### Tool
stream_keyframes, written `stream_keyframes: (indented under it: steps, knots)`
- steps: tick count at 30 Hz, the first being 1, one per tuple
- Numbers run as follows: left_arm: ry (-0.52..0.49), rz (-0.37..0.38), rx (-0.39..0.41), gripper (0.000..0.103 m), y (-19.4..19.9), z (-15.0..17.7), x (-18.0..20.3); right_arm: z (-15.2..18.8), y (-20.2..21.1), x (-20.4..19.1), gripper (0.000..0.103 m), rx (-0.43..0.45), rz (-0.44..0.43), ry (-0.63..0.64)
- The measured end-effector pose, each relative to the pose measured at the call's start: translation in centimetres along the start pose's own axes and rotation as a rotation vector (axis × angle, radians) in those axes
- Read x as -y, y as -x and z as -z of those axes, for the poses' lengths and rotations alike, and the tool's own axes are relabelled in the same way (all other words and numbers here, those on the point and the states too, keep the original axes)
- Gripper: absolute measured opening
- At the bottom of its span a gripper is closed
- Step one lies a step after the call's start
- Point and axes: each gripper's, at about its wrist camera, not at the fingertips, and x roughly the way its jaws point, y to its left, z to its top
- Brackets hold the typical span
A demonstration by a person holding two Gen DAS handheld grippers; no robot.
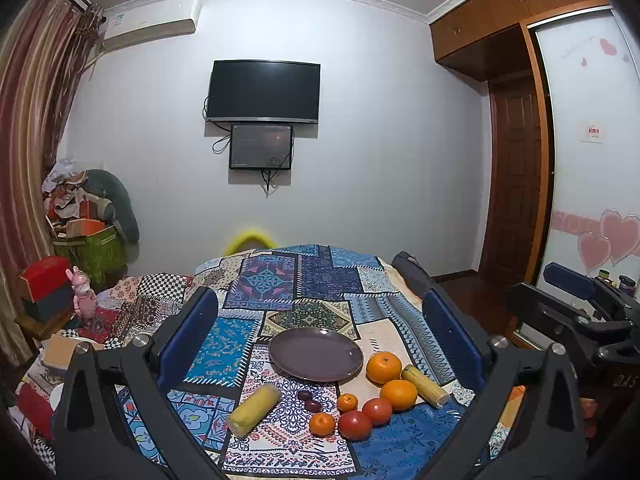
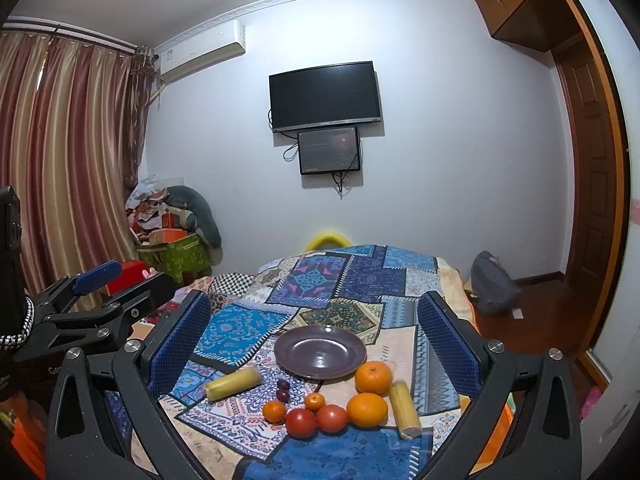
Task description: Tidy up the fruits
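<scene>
Dark television (image 1: 263,91) above small monitor (image 1: 261,147), curtains (image 2: 60,152) left

plate (image 1: 316,354) on patchwork cloth (image 1: 280,280), fruits (image 1: 354,424) before it

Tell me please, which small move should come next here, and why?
Probably lower the right gripper, which is open and holds nothing, toward the large orange beside the plate. The plate is empty, all the fruit lies on the cloth in front of it, and this orange is the nearest to its rim. The left gripper is open too.
</scene>
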Motion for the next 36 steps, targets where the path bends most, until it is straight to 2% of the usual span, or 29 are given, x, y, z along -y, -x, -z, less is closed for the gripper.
stream_keyframes:
  steps: [18, 25, 27, 30, 36]
  knots:
    - [-0.002, 0.013, 0.003, 0.103, 0.1, 0.2, 0.1, 0.1, 0.1, -0.2, 0.103, -0.003, 0.012, 0.005]
    - [0.003, 0.021, -0.006, 0.103, -0.3, 0.4, 0.0, 0.6, -0.6, 0.4, 0.103, -0.034, 0.012, -0.010]
    - [0.006, 0.018, -0.014, 0.100, -0.7, 0.5, -0.2, 0.8, -1.1, 0.7, 0.098, -0.052, 0.008, -0.014]
    - [0.008, 0.016, -0.043, 0.090, -1.7, 0.9, -0.5, 1.3, -2.1, 1.1, 0.091, -0.089, 0.012, -0.019]
    - [0.013, 0.005, -0.135, 0.079, -4.8, 2.2, -1.6, 2.7, -4.2, 2.6, 0.077, -0.172, 0.016, -0.049]
